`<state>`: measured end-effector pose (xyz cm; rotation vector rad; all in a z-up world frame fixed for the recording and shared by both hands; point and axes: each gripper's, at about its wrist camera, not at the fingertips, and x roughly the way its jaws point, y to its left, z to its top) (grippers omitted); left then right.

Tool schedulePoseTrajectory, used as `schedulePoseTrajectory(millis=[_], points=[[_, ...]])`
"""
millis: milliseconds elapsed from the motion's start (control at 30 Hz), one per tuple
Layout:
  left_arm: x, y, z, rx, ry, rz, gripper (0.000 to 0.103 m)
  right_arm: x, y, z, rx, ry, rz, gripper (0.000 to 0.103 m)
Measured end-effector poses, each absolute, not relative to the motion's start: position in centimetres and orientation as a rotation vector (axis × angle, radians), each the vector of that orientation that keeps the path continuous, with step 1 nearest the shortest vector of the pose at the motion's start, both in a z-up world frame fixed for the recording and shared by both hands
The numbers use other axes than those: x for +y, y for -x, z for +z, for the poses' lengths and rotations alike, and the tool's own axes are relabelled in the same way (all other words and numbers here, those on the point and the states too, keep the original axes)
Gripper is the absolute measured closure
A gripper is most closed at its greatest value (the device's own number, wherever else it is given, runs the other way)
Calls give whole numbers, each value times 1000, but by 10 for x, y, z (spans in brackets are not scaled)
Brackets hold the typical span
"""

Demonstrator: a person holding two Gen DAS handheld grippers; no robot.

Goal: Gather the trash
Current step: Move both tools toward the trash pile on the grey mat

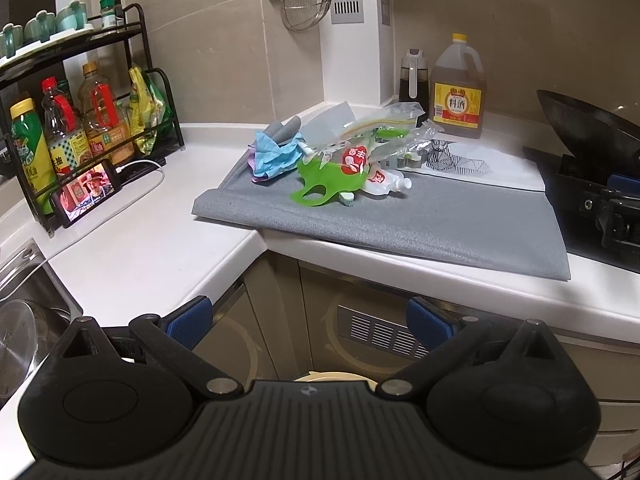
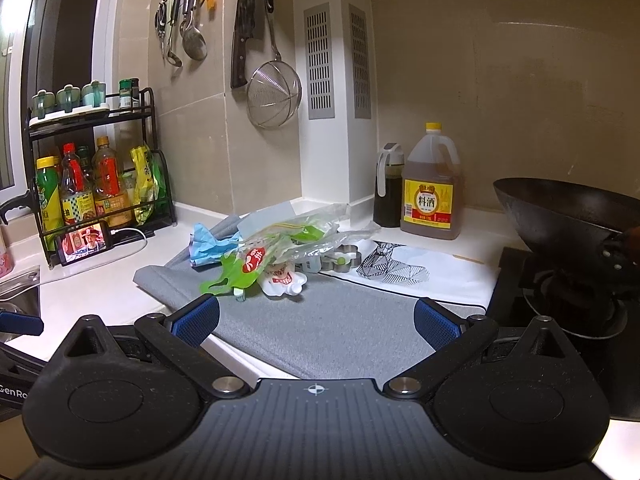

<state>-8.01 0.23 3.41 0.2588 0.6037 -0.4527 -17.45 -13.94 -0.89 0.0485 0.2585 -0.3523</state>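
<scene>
Trash is what I'm after, a loose heap in the middle of both views, lying on the grey mat [image 2: 340, 332] that covers the bench [image 1: 152, 248]. My right gripper [image 2: 316, 320] has its fingers spread wide over the mat's near edge, holding nothing; my left gripper [image 1: 310, 320] is equally wide and empty, hanging off the bench front, well apart from the heap.

Nearest my right fingers lies the green plastic bag [image 2: 230, 278] with its cut-out handle loop: light, limp and slick, I judge, so pinching a bunched fold or that loop should hold better than a flat face. Touching it is a white spouted pouch [image 2: 282, 280], soft and squashable, best taken across its body. Above them, crinkled clear wrapping [image 2: 316, 236] looks almost weightless and springy. At the heap's left, crumpled blue paper [image 2: 208, 246] should compress easily.

Just right of the heap sits a metal cookie cutter [image 2: 348, 258], rigid, probably not rubbish.
</scene>
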Motion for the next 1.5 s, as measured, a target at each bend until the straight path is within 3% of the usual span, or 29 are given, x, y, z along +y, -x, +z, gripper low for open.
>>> schedulePoseTrajectory(millis=[1500], points=[[-31, 49, 1, 693, -375, -435, 0, -178, 141, -47, 372, -197, -321, 0]])
